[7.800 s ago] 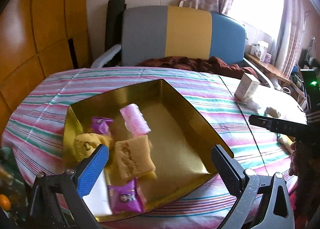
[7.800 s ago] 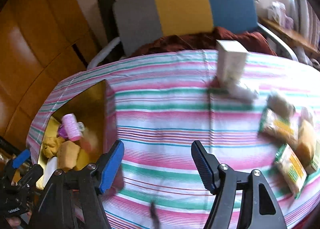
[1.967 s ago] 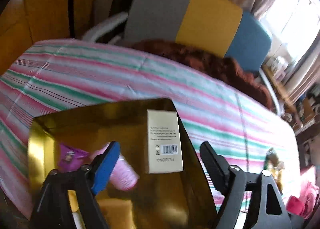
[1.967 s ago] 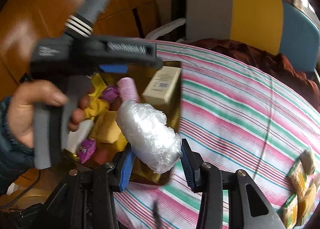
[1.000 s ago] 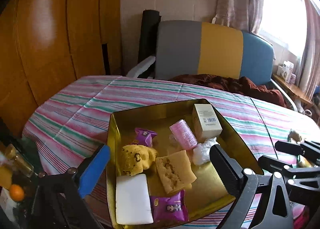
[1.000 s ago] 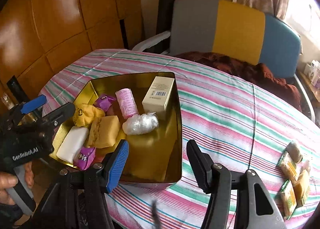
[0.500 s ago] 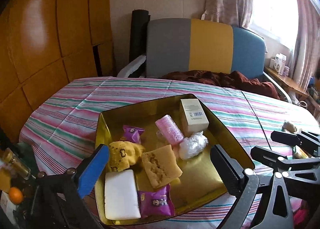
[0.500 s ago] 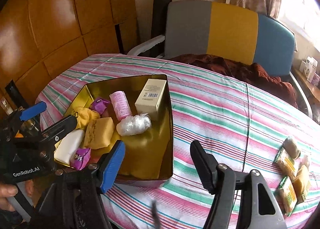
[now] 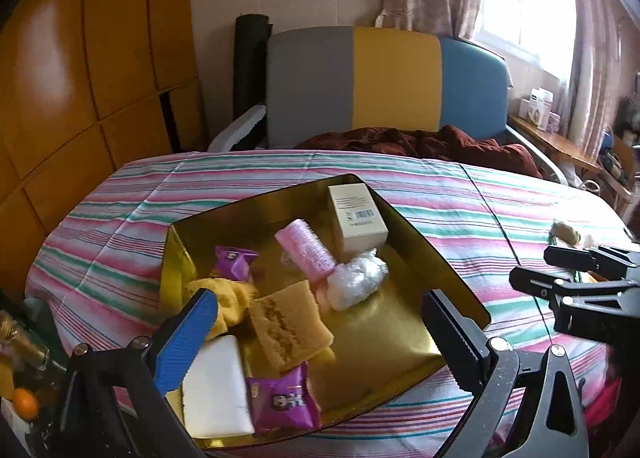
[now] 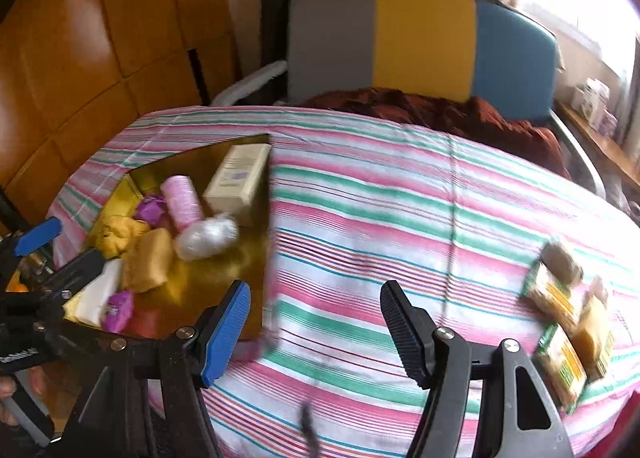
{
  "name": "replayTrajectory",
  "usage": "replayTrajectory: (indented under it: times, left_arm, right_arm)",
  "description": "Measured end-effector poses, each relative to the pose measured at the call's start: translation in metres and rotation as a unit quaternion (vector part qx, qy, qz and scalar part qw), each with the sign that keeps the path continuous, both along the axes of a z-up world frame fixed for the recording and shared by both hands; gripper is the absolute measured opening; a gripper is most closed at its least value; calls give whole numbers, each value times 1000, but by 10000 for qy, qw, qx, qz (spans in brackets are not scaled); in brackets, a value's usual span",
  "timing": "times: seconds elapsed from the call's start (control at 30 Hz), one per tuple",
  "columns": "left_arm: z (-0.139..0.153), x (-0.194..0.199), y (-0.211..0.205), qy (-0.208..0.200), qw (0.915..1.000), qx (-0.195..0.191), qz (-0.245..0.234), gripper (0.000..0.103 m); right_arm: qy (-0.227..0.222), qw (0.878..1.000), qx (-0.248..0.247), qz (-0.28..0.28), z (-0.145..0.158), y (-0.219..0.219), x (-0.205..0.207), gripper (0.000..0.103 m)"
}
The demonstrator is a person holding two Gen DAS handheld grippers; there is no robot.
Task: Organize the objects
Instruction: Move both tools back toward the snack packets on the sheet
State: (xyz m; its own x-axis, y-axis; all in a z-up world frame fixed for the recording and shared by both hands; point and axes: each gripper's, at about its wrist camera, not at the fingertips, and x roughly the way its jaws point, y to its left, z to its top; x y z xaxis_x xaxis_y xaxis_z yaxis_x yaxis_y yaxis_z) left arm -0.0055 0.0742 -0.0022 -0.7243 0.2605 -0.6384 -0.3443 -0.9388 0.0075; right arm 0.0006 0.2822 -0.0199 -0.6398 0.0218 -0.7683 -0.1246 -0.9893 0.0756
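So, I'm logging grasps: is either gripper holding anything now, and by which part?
Nothing is held. The left gripper and right gripper both have open, empty jaws.

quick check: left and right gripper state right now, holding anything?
Left gripper: open, nothing between its fingers; the gold tray lies below it.
Right gripper: open, holding nothing, over the striped tablecloth.

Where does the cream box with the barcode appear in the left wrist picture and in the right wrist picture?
Left wrist view: the cream box lies at the far corner of the gold tray, a little above the picture's centre.
Right wrist view: the cream box lies at the tray's far corner, in the upper left part.
Shared landmark: the pink roller lies just left of it.
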Motion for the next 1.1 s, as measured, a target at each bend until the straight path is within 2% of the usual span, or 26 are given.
replayTrajectory:
  times: [0.2,0.37,0.47,0.57,0.8,0.9,1.0,1.1]
  left_arm:
    - [0,0,13,-43,9997,17,-251,102]
    - [1,2,35,-85,9979,-20,-634,102]
    - [1,6,52,-115,9957,-62,-912,102]
    - [-2,12,70,-170,9924,-142,-1214,102]
    - [-8,26,119,-294,9782,-362,-2026,102]
    - [-8,33,146,-336,9689,-416,-2415,102]
    - [-9,36,171,-316,9589,-471,-2782,102]
    - [-11,38,197,-200,9463,-568,-3177,102]
  right_arm:
    - [-166,9983,-130,-539,-6,48,15,69]
    - [-266,9917,-314,-1216,-3,106,38,69]
    - [-264,9821,-635,-1751,1,149,55,69]
    - [-192,9666,-941,-2377,6,192,76,69]
    - [29,9236,-1402,-3567,4,269,123,69]
    - [100,9109,-1650,-3781,-4,287,131,69]
    - [378,8968,-2108,-3872,-11,299,142,69]
    - [639,8934,-2338,-3784,-12,302,146,69]
